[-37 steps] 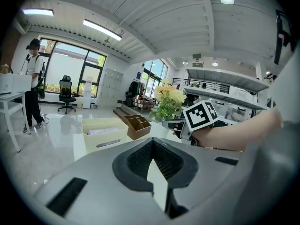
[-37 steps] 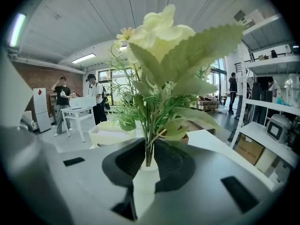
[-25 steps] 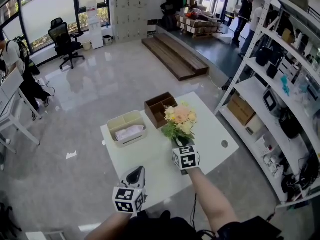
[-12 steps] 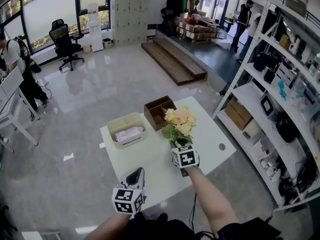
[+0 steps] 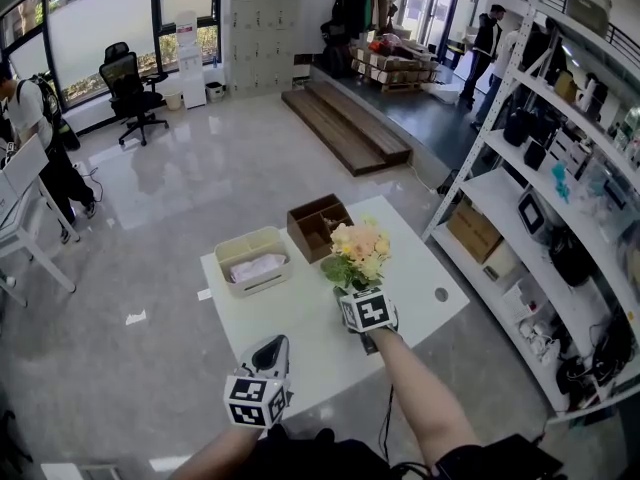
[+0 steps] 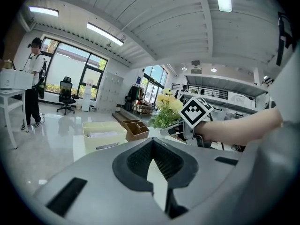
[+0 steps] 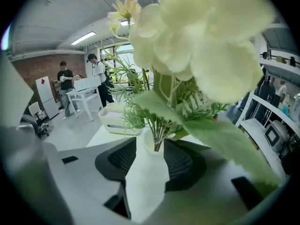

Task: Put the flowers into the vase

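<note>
Release looks like the step in hand. The right tool (image 7: 146,159) stands wide, its jaws having just been opening, and the pads press on nothing. The narrow neck of the small white vase (image 7: 151,146) sits just beyond the tips, in line with the gap. Green stems run down into that neck, and the bunch of cream and peach artificial flowers (image 7: 201,46) spreads above and close over the tool, so the bouquet appears already seated. The vase stands a little right of the middle of the white desk (image 5: 300,318), in from every edge.

The left tool (image 6: 152,156) hangs over the desk's near edge, tips together and empty, well apart from the vase. A cream plastic tray (image 5: 252,258) lies toward the far left corner and a brown wooden divided box (image 5: 318,226) sits at the far edge.

Next, I judge, the right tool should back straight out toward the near edge, staying low and wide so neither pad nor cube snags a leaf and tips the vase.
</note>
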The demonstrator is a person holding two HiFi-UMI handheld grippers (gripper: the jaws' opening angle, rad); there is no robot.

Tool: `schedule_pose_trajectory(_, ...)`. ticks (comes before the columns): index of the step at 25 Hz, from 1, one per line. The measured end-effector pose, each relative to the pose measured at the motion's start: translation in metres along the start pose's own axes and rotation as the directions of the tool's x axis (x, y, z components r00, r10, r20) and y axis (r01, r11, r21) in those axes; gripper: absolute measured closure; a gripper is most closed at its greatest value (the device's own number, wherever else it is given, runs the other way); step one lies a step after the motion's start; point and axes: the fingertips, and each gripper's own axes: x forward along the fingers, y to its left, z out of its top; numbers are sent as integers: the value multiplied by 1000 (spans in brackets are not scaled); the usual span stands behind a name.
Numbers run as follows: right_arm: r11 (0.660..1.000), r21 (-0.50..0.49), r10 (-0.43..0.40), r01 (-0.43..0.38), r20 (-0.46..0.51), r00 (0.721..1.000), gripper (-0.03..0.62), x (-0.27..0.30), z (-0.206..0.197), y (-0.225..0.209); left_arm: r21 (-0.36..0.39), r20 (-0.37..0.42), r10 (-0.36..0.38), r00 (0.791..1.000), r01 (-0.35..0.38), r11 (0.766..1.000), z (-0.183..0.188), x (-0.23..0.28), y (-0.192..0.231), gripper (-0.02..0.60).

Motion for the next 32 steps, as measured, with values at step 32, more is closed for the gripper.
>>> schedule_pose_trajectory(32, 991, 134, -25, -20, 321, 947, 548, -93, 9, 28, 23, 8, -48, 999, 48, 999, 10, 11, -11, 580)
